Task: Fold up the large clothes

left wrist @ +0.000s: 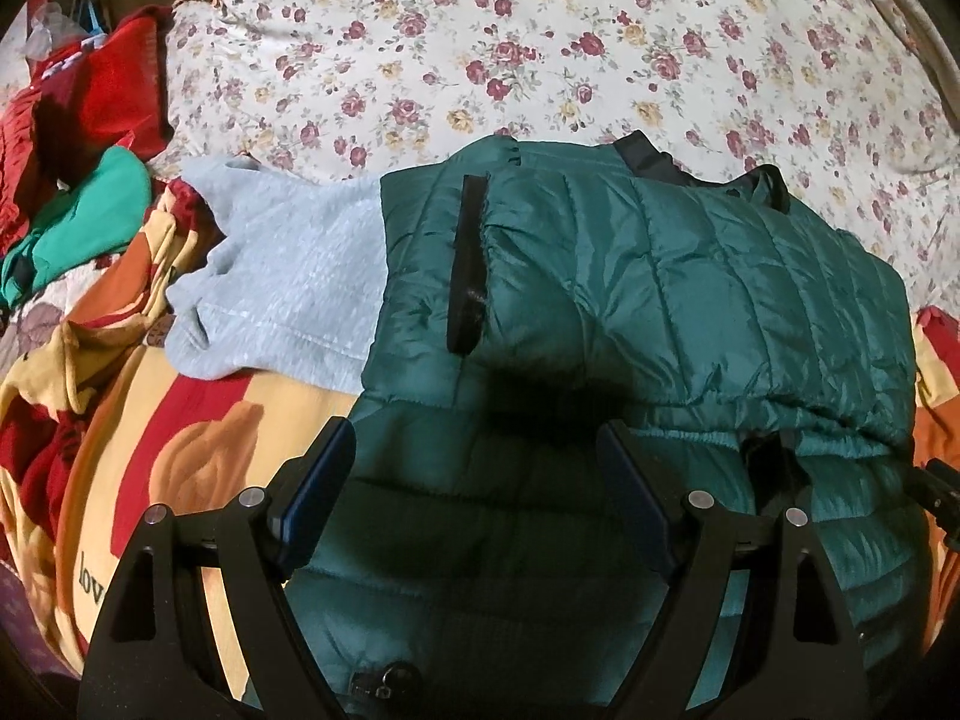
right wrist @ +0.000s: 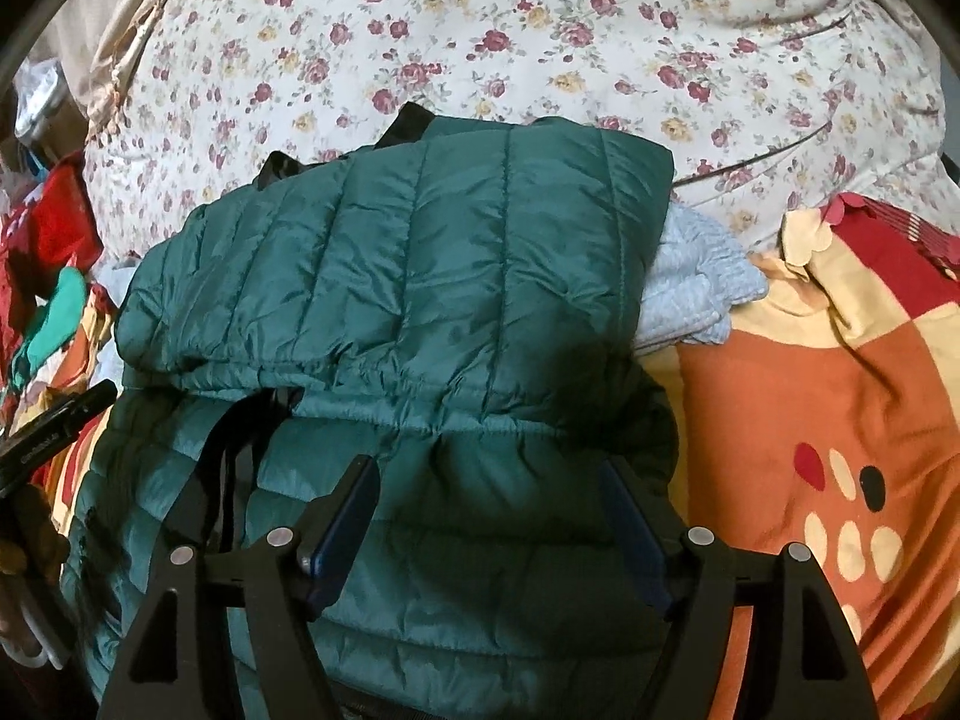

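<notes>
A dark green quilted puffer jacket (left wrist: pixel 660 276) lies on the bed, its far part folded back over the near part; it also shows in the right wrist view (right wrist: pixel 420 264). A black strip (left wrist: pixel 465 264) runs down its left side. My left gripper (left wrist: pixel 480 450) is open and empty, hovering just above the jacket's near left part. My right gripper (right wrist: pixel 489 486) is open and empty, above the jacket's near right part by the elastic hem (right wrist: pixel 420 414). The other gripper's edge (right wrist: pixel 54 426) shows at the left of the right wrist view.
A light grey-blue sweater (left wrist: pixel 288 276) lies under the jacket and sticks out on both sides (right wrist: pixel 690 282). A floral quilt (left wrist: pixel 540 48) lies behind. A red, orange and yellow blanket (right wrist: pixel 810 420) covers the bed. Red and bright green clothes (left wrist: pixel 90 192) are piled at far left.
</notes>
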Motion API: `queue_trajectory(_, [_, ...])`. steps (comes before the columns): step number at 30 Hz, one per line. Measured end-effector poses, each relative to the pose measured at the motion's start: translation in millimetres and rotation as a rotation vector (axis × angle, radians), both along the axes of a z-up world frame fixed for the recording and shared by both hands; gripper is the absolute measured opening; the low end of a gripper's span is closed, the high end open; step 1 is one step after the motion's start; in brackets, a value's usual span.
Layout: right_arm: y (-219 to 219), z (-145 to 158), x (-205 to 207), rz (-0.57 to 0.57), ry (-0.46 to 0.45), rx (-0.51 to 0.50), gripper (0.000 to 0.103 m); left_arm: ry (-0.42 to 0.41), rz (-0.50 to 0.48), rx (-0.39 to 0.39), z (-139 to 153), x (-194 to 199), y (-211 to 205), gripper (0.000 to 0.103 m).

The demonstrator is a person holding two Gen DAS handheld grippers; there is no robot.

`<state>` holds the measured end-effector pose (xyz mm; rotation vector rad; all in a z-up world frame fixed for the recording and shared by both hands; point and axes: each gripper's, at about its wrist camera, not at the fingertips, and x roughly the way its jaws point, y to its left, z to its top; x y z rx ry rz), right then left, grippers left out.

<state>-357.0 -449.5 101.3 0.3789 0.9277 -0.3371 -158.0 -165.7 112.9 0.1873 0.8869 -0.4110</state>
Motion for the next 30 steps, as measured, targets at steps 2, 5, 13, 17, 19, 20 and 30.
queue_trajectory(2, [1.7, -0.2, -0.2, 0.000, 0.003, -0.001, 0.075, 0.003, 0.001, 0.002, -0.9, -1.4, 1.6, 0.083])
queue_trajectory(5, [2.4, -0.3, -1.9, -0.001, 0.002, 0.001, 0.076, 0.005, 0.002, 0.001, -2.0, -4.5, 4.9, 0.083])
queue_trajectory(13, [0.4, -7.4, -10.4, -0.002, 0.059, 0.011, 0.077, 0.015, 0.001, 0.010, -2.5, -12.1, 19.3, 0.083])
queue_trajectory(17, [3.1, -8.6, -24.4, 0.011, 0.085, 0.021, 0.077, 0.025, -0.009, 0.019, -1.4, -19.2, 31.6, 0.083])
queue_trajectory(19, [7.1, -8.8, -32.1, 0.023, 0.099, 0.023, 0.077, 0.028, -0.015, 0.020, 0.1, -24.5, 41.0, 0.083])
queue_trajectory(20, [9.4, -8.7, -36.2, 0.028, 0.104, 0.022, 0.077, 0.031, -0.016, 0.021, 0.6, -26.7, 45.1, 0.083])
queue_trajectory(30, [33.2, -5.9, -101.6, 0.070, 0.150, 0.043, 0.077, 0.153, -0.016, -0.076, 12.6, -54.5, 120.9, 0.083])
